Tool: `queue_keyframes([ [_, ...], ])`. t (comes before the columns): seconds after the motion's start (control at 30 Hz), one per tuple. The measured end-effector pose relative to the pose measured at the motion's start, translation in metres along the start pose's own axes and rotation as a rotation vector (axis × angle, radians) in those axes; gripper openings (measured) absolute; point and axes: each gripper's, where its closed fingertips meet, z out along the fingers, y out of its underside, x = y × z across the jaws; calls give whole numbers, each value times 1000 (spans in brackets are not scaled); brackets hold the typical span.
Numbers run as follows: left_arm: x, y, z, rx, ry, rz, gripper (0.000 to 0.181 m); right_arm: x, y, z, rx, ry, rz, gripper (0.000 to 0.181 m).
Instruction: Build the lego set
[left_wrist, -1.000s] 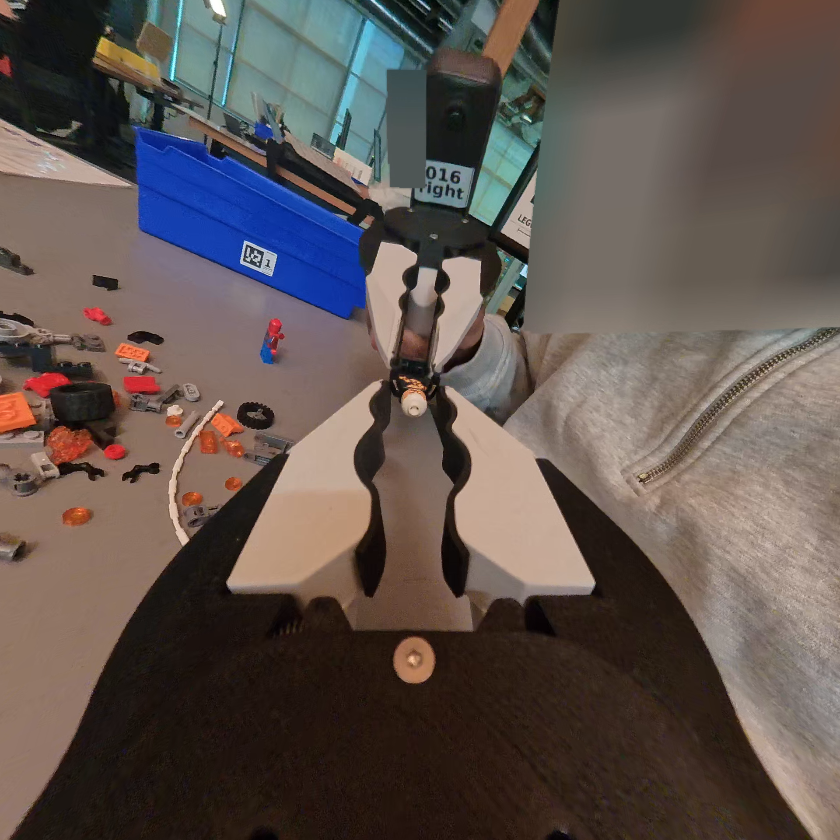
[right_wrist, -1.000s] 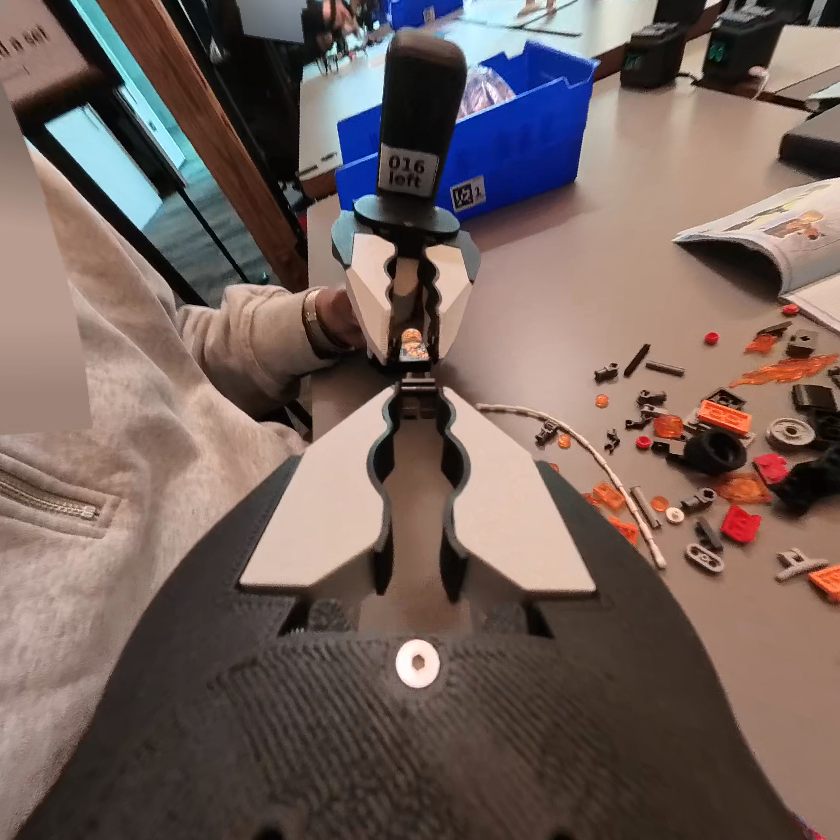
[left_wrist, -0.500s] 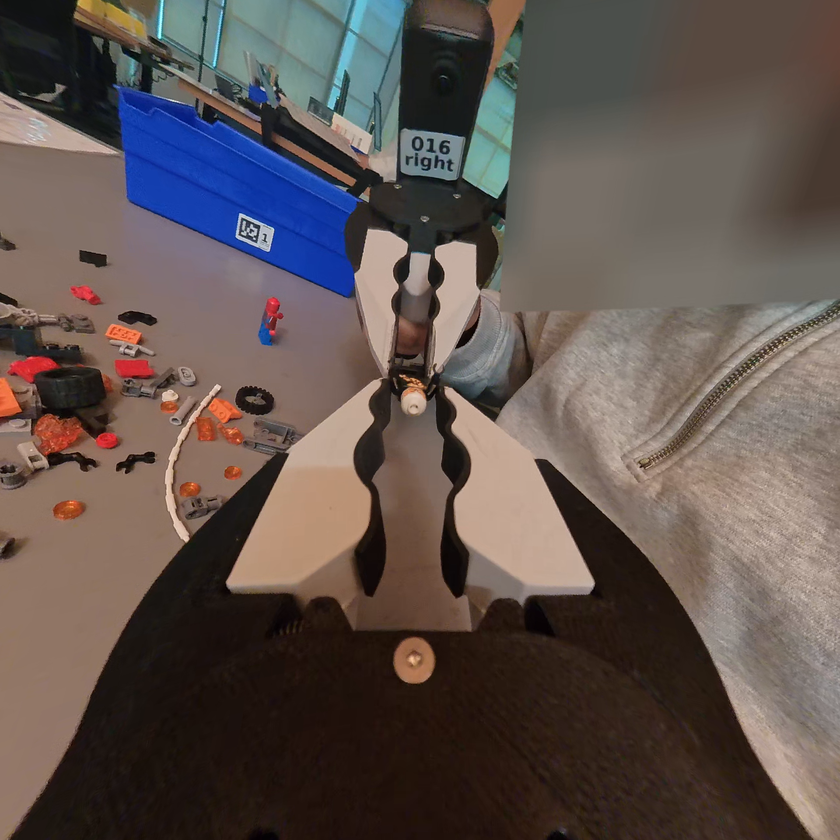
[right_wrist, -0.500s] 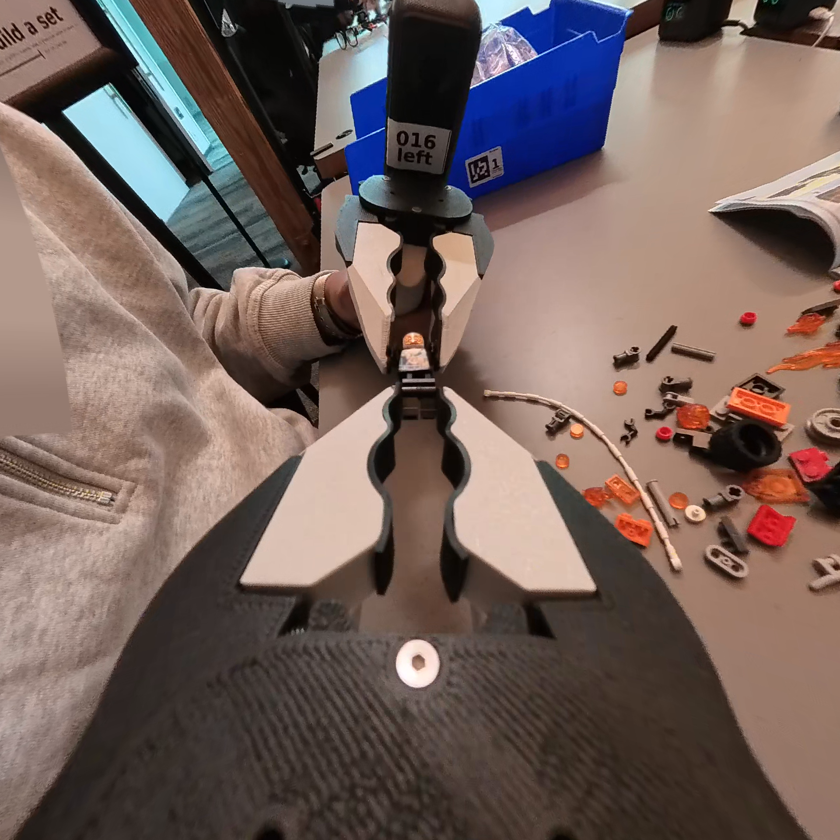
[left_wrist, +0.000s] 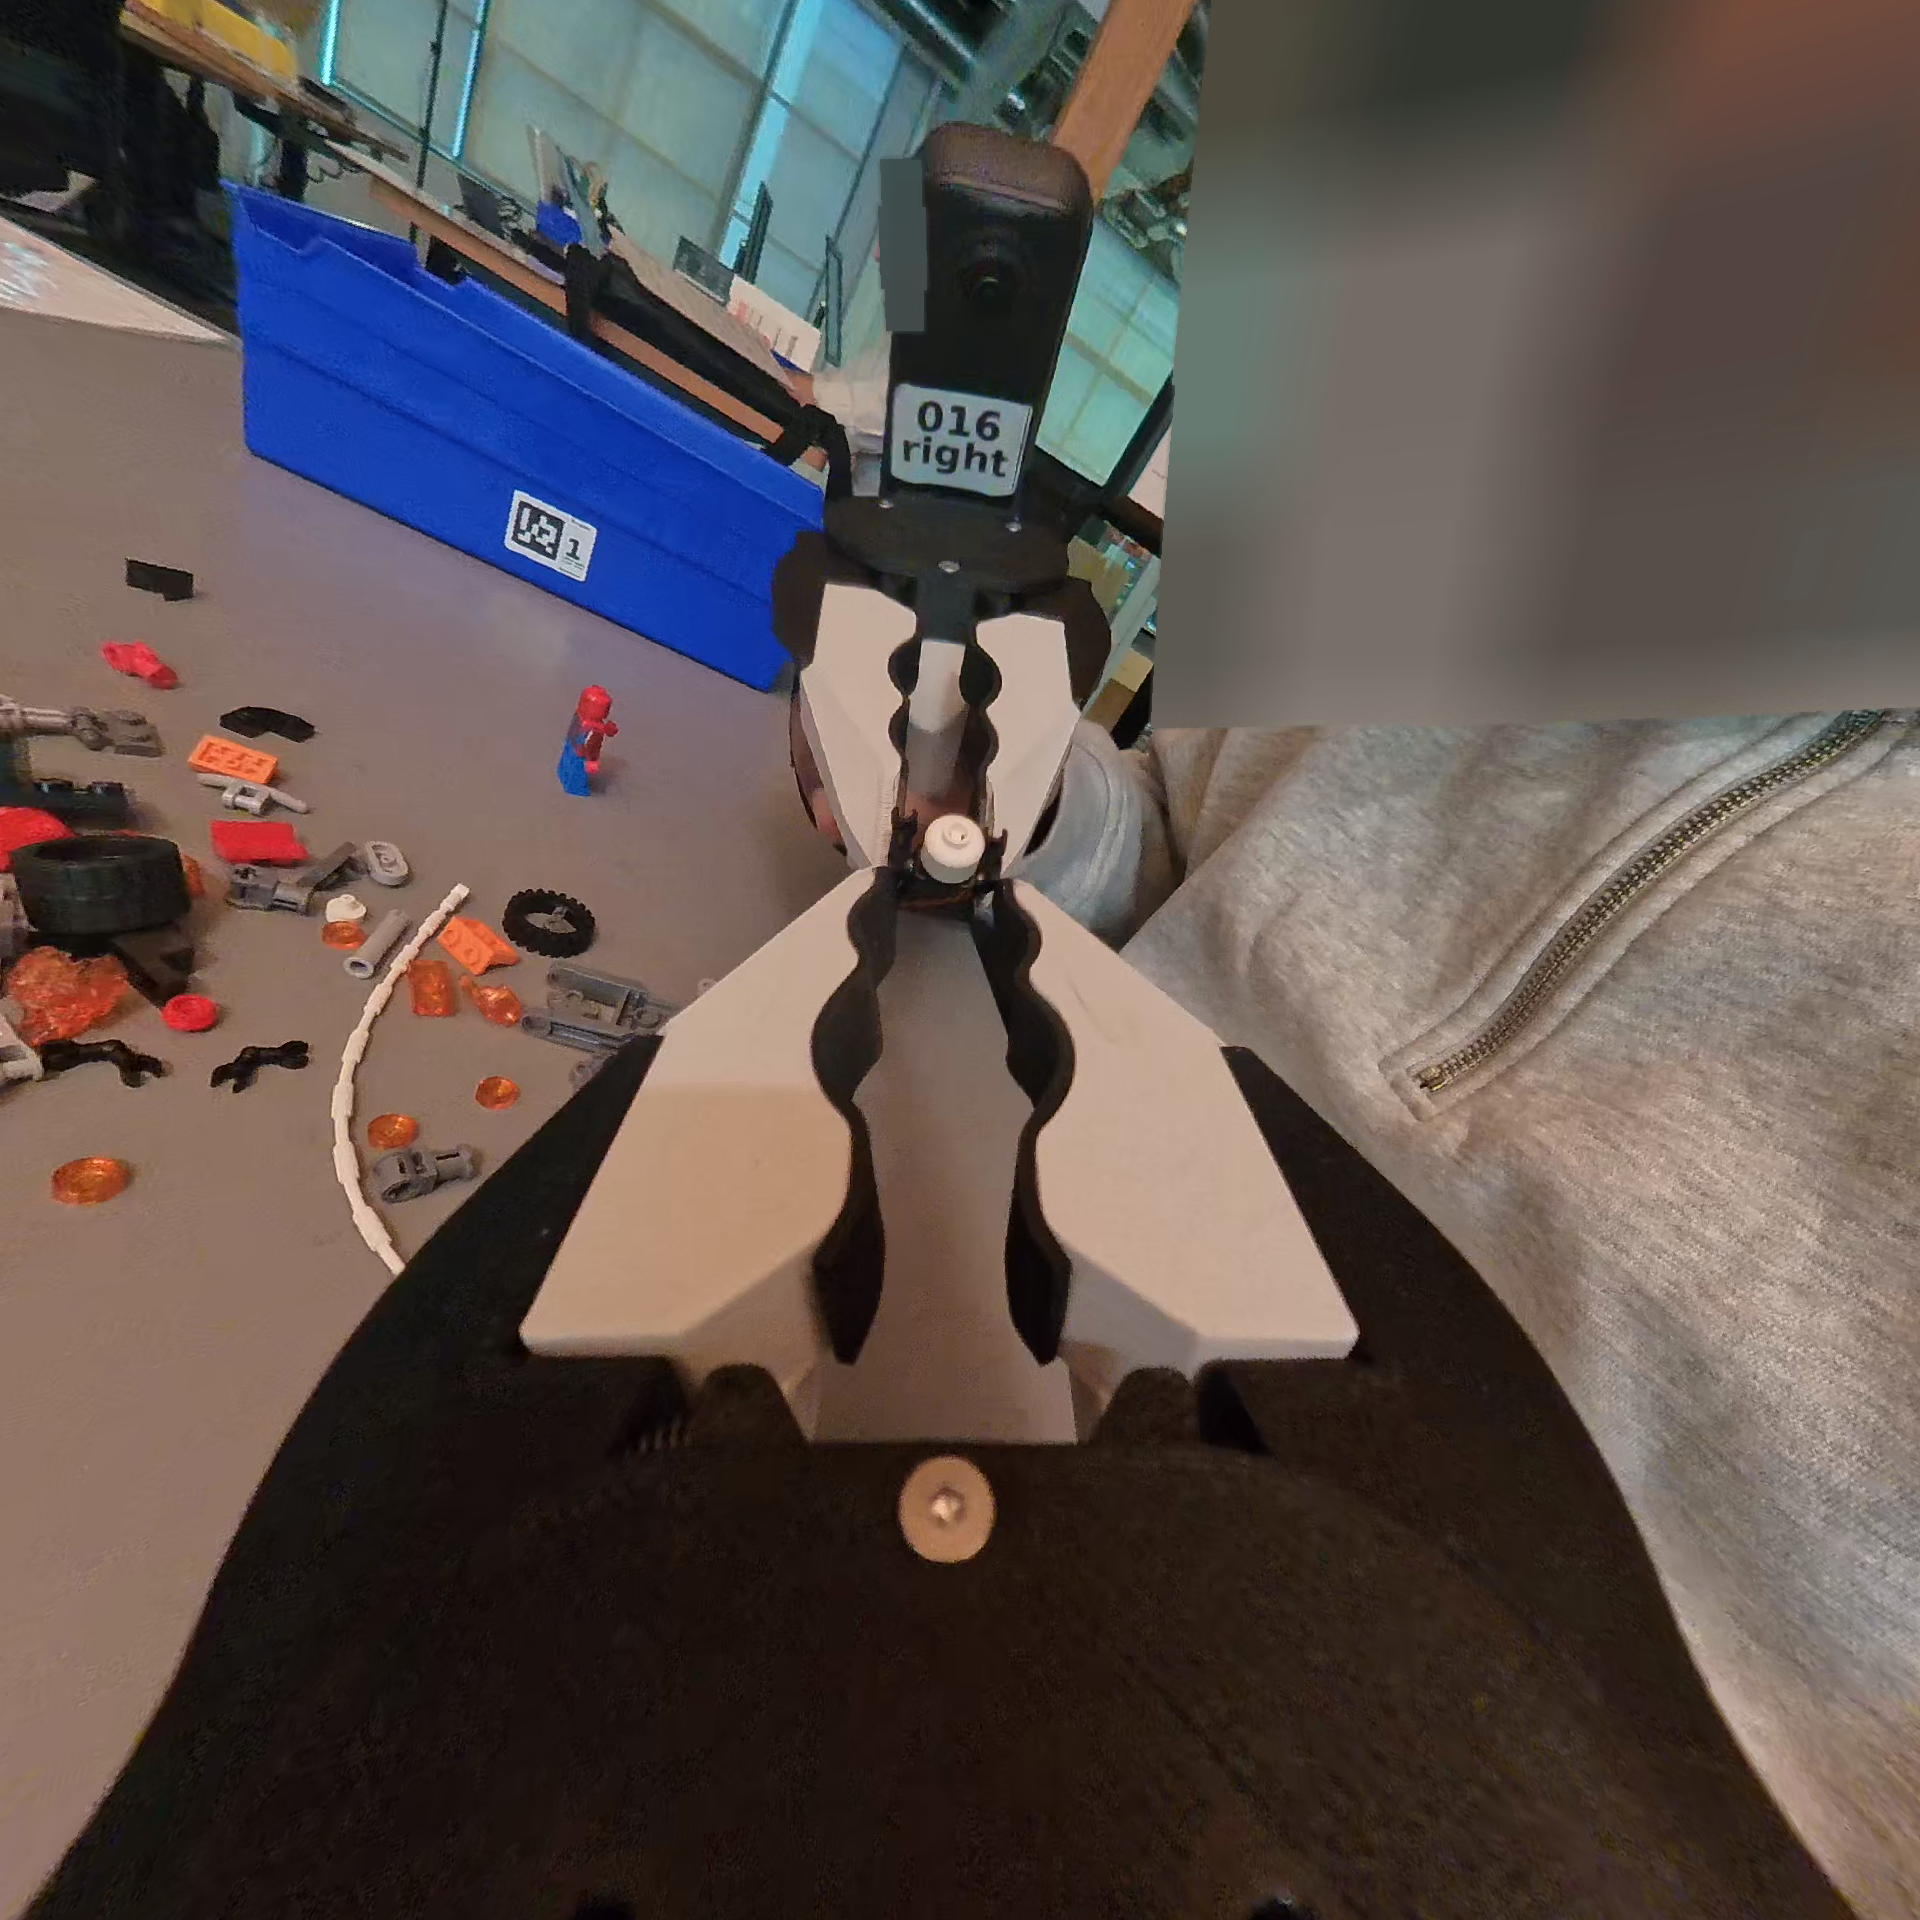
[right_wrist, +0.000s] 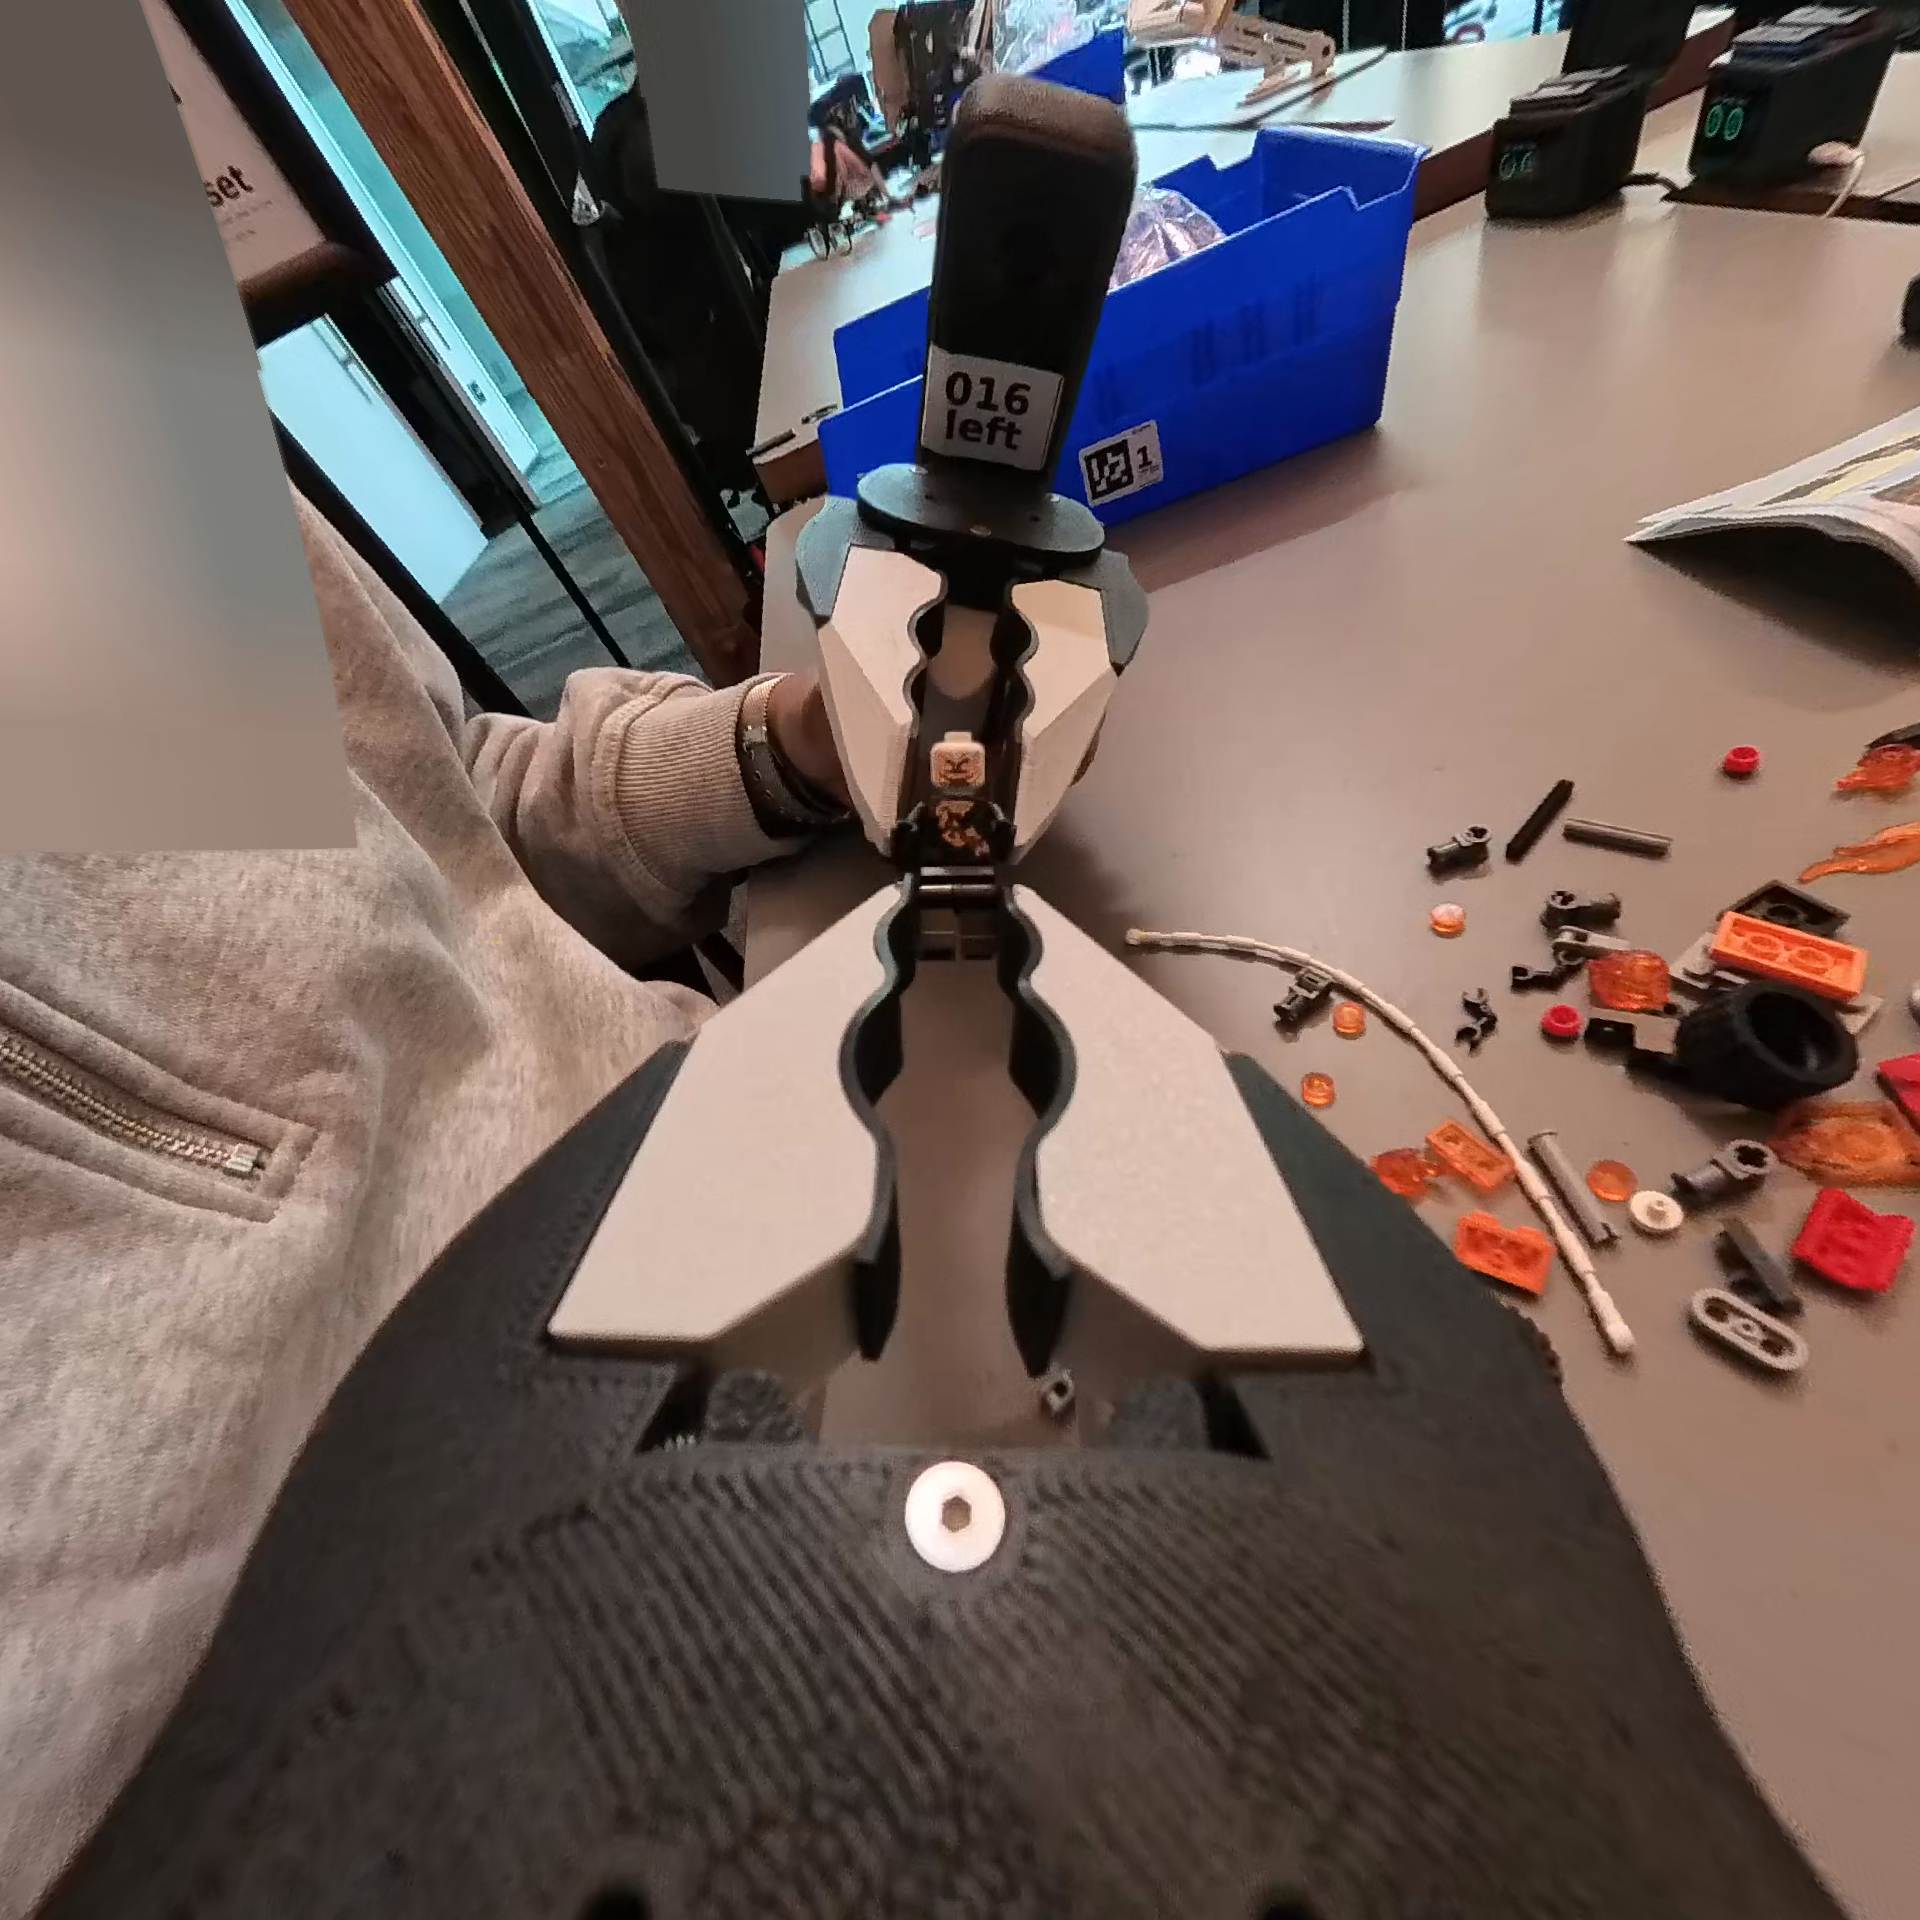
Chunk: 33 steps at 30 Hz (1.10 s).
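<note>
A minifigure (right_wrist: 954, 821) with a pale head, a black torso with orange print and dark legs is held in the air between my two grippers, which meet tip to tip. My right gripper (right_wrist: 951, 920) is shut on its legs. My left gripper (left_wrist: 935, 899) is shut on its torso. The head (left_wrist: 954, 844) sticks up past the left tips with its stud showing. Each gripper also shows in the other's view, the left one (right_wrist: 954, 857) and the right one (left_wrist: 940, 831).
Loose pieces (right_wrist: 1662, 1039) lie scattered on the grey table (left_wrist: 436, 675): a black tyre (left_wrist: 99, 883), a white bendy chain (left_wrist: 364, 1049), orange and red plates. A red and blue minifigure (left_wrist: 587, 738) stands near a blue bin (left_wrist: 468, 447). A booklet (right_wrist: 1818, 499) lies farther off. A person's grey sweatshirt (left_wrist: 1558, 1039) is close beside the grippers. The tips of both grippers are at nearly the same place. The white bendy chain (left_wrist: 364, 1049) is about equally far from each gripper, around 12 cm. It is also in sight in the right wrist view (right_wrist: 1445, 1077).
Both grippers stay shut on the minifigure, tip to tip. The pair has tilted, so the figure's head now stands higher and turns its stud upward in the left wrist view.
</note>
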Motion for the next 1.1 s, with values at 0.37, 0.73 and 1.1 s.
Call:
queue_keyframes([
  [0.37, -1, 1, 0, 0, 6, -17, 14, 1, -3, -6, 113, 26, 52, 13],
  [0.73, -1, 4, 2, -18, 2, -13, 13, 3, 2, -9, 111, 37, 70, 13],
  [1.1, -11, -4, -7, 25, -55, -8, 7, 11, 76, 2, -305, 209, -28, 17],
])
